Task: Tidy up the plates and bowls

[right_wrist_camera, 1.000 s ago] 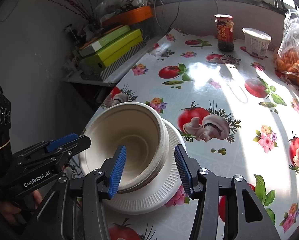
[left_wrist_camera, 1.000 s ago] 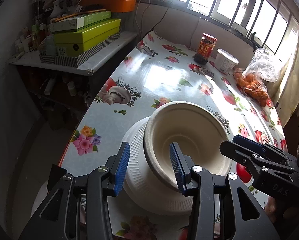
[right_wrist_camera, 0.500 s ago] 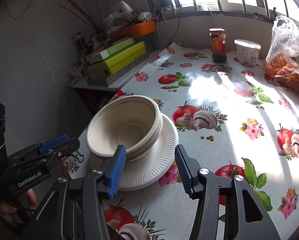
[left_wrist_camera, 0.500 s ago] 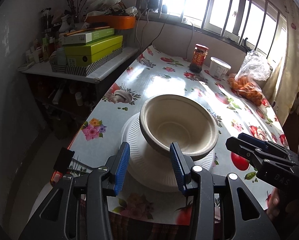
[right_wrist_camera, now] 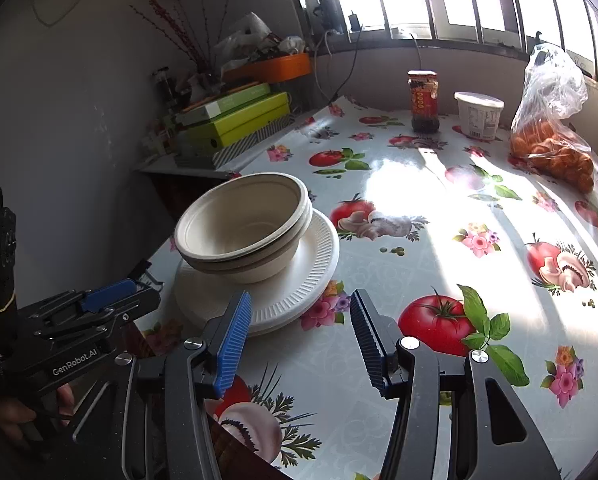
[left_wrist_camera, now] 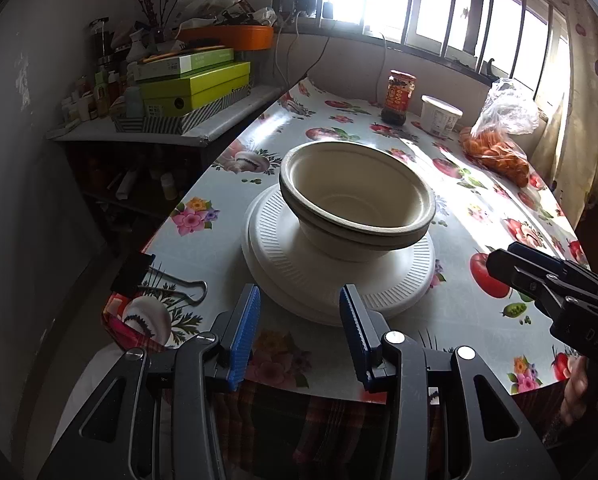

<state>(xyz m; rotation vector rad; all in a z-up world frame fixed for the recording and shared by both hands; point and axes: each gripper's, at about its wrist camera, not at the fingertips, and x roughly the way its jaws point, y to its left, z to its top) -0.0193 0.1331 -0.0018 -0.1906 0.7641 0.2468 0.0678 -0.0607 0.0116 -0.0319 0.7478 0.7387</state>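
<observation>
"GenRobot.AI" on left gripper (right_wrist_camera: pixel 111 300); "DAS" on right gripper (left_wrist_camera: pixel 539 276).

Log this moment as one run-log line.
bowls: nested on plates | left gripper: open, empty | right gripper: open, empty | stack: near table edge

Can't count the plates (left_wrist_camera: pixel 403 280) under the bowls (left_wrist_camera: pixel 355 204), the bowls sit over their middle. Jar (right_wrist_camera: pixel 423 102) label is too small to read. The bag (right_wrist_camera: pixel 555 136) blurs its orange contents. The right gripper (left_wrist_camera: pixel 495 260) is cut off by the left view's edge.
</observation>
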